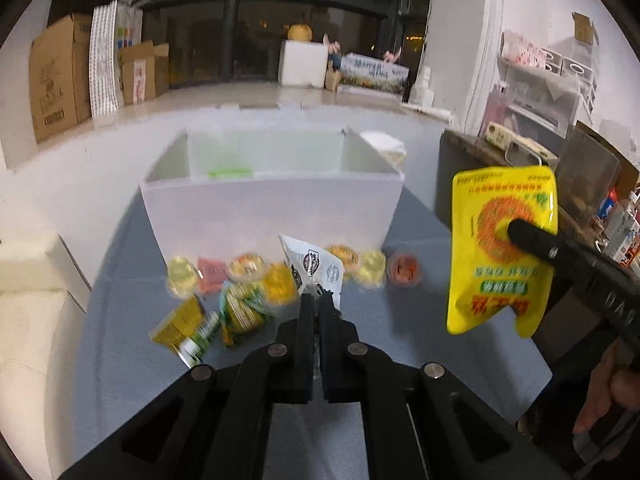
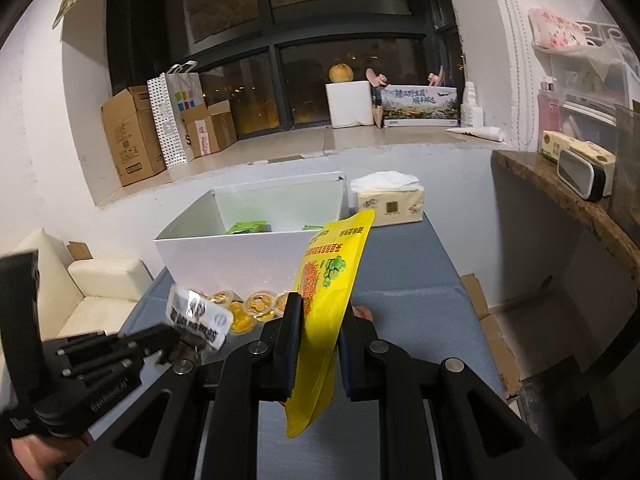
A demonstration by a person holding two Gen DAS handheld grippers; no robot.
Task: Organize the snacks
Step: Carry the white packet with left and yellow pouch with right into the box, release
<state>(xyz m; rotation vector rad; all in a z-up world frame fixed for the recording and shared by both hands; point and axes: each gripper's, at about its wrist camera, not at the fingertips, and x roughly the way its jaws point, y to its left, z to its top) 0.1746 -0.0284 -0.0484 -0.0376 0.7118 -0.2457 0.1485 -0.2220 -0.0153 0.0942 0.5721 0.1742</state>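
So both grippers have a snack each right now. The right gripper [image 2: 319,316] is clamped on a big glossy yellow plastic snack pouch [image 2: 326,300] with an orange ring print, gripping it partway up so the bag stands on edge with its long axis running up and away, top corner tipped toward the white rectangular plastic bin [image 2: 240,258]. The left gripper [image 1: 319,304] is clenched on the lower edge of a small white packet with black print [image 1: 316,270], which sticks up out of the fingertips.

What matters next, I'd guess: the bin sits straight ahead of both grippers, past the row of little clear jelly cups [image 1: 276,274] lined up against its front wall on the blue-grey desk [image 1: 420,320]. From the right wrist view the yellow pouch's tip already overlaps the bin's near rim, so the right side looks closer to a drop. A couple of green packets [image 2: 246,226] are already lying inside. Two yellow-green wrapped snacks [image 1: 208,326] are on the desk, loose.
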